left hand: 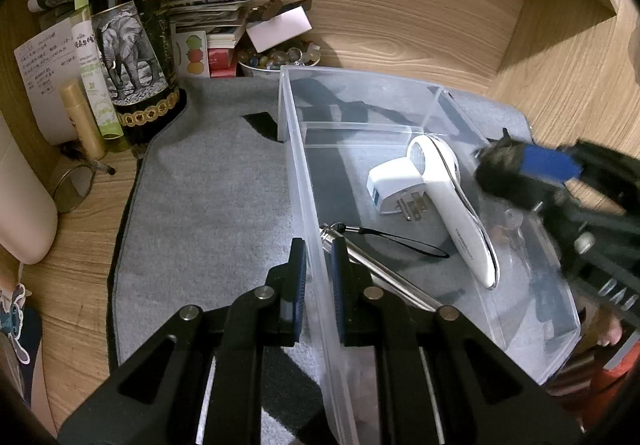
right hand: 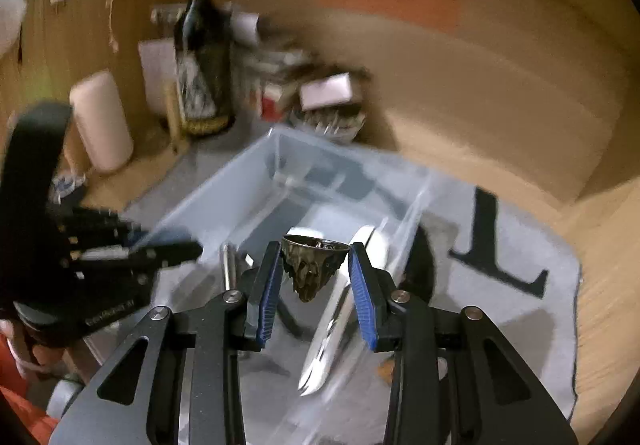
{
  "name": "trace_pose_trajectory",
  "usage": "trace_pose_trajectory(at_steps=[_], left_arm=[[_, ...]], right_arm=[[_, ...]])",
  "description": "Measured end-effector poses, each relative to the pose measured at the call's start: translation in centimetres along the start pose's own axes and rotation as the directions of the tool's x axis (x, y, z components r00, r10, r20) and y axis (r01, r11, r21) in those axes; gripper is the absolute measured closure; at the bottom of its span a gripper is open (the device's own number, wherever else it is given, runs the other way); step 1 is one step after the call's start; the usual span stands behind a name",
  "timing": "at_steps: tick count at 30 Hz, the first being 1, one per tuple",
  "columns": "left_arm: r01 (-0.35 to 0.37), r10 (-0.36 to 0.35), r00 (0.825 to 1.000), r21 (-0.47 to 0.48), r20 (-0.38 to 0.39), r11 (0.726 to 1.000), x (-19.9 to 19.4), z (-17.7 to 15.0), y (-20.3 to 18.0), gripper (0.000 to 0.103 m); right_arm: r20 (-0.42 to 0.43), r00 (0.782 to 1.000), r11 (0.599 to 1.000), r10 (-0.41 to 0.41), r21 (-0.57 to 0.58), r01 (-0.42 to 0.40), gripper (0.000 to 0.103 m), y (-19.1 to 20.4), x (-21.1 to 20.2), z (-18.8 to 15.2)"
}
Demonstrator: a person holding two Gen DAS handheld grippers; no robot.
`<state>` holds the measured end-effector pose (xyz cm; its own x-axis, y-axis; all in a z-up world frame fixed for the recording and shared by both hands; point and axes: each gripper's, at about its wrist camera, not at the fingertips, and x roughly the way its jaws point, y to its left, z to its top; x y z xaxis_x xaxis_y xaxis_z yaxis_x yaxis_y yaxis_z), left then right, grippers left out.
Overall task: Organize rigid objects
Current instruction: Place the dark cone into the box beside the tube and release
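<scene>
A clear plastic bin point(left hand: 298, 149) sits on a grey mat point(left hand: 208, 205). Inside lie a white handheld device point(left hand: 460, 213), a white plug adapter point(left hand: 394, 187) and a silver metal stick with a black strap point(left hand: 384, 273). My left gripper point(left hand: 319, 257) is shut on the bin's left wall. My right gripper point(right hand: 314, 251) is shut on a dark cone-shaped ornament point(right hand: 312, 265) and holds it above the bin point(right hand: 240, 181); this gripper shows blurred at the bin's right side in the left wrist view point(left hand: 520, 173).
A dark wine bottle point(left hand: 132, 33), spray bottles point(left hand: 92, 57), papers and a bowl of marbles point(left hand: 276, 59) crowd the back left corner. A pale cylinder point(left hand: 20, 197) stands at far left. Wooden walls enclose the desk.
</scene>
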<state>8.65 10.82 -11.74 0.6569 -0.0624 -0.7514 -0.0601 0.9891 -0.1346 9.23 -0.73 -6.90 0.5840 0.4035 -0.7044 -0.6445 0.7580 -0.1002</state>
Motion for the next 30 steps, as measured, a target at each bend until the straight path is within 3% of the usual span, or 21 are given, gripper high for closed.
trace_pose_trajectory(at_steps=[7, 12, 18, 23, 27, 30], left_arm=[[0.001, -0.001, 1.0, 0.0, 0.0, 1.0, 0.0, 0.0, 0.0, 0.091], [0.001, -0.001, 1.0, 0.001, 0.0, 1.0, 0.0, 0.0, 0.0, 0.091], [0.003, -0.003, 1.0, 0.0, -0.001, 1.0, 0.0, 0.1, 0.0, 0.091], [0.003, -0.003, 1.0, 0.0, -0.001, 1.0, 0.0, 0.0, 0.0, 0.091], [0.003, -0.003, 1.0, 0.0, -0.001, 1.0, 0.0, 0.0, 0.0, 0.091], [0.002, -0.002, 1.0, 0.001, -0.001, 1.0, 0.0, 0.0, 0.0, 0.091]], right_arm=[[-0.058, 0.998, 1.0, 0.027, -0.013, -0.027, 0.072, 0.9, 1.3, -0.6], [-0.041, 0.999, 1.0, 0.026, 0.015, -0.025, 0.065, 0.5, 1.0, -0.5], [0.004, 1.0, 0.999, 0.008, 0.054, -0.009, 0.065, -0.5, -0.7, -0.2], [0.058, 0.997, 0.996, -0.051, 0.073, 0.047, 0.063, -1.9, -2.9, 0.1], [0.103, 0.988, 0.99, -0.119, 0.094, 0.11, 0.049, -3.4, -4.9, 0.0], [0.107, 0.98, 0.98, -0.168, 0.123, 0.155, 0.048, -4.7, -6.1, -0.8]])
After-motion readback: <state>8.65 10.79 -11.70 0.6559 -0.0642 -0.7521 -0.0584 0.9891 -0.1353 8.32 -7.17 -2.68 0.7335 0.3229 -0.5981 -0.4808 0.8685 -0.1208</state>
